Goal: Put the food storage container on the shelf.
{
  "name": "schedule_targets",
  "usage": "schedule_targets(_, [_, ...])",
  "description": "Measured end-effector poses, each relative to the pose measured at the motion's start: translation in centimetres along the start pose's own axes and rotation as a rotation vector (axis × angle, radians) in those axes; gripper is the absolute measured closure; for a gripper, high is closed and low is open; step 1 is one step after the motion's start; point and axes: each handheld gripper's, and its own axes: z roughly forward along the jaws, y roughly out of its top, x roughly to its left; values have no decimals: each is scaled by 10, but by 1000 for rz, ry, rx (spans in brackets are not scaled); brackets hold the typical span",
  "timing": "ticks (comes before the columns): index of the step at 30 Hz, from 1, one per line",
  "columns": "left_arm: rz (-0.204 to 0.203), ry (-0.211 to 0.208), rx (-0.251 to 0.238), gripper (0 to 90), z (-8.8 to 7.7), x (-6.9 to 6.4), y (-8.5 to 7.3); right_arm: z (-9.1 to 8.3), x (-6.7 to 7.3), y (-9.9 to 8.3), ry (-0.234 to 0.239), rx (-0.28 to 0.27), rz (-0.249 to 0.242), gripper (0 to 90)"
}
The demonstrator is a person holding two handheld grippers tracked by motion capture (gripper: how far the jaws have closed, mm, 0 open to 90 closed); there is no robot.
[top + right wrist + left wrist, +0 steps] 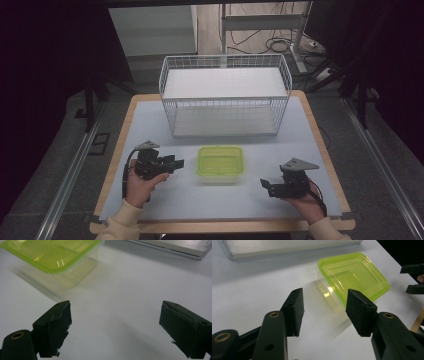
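A lidded container (220, 164) with a green lid stands on the table (150, 120) near its middle, on the near side of a white wire basket (224, 95). The left gripper (176, 162) sits just left of the container, jaws apart and empty, pointing toward it without contact. The right gripper (265, 185) is to the container's right and nearer, a little apart from it, jaws wide apart, holding nothing.

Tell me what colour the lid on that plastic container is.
The lid is translucent lime green, on a clear container; it shows best in the left gripper view.
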Motion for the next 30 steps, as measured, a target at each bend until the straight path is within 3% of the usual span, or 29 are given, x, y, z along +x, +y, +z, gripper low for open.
schedule_targets(5, [-22,-23,-3,459,0,3,2,2,1,13,22,-35,42,114])
schedule_targets(9, [-55,-73,-11,454,0,6,5,5,2,26,55,-51,74,143])
schedule_targets(15, [-47,-104,-11,431,6,1,13,7,1,37,117,-47,118,167])
schedule_targets(22, [-26,-132,4,415,16,-9,21,7,-1,47,171,-88,182,196])
schedule_targets(27, [-38,-137,12,410,22,-8,25,16,-1,54,212,-59,215,215])
schedule_targets(30, [-45,-137,17,406,25,-6,25,21,2,58,234,-51,208,218])
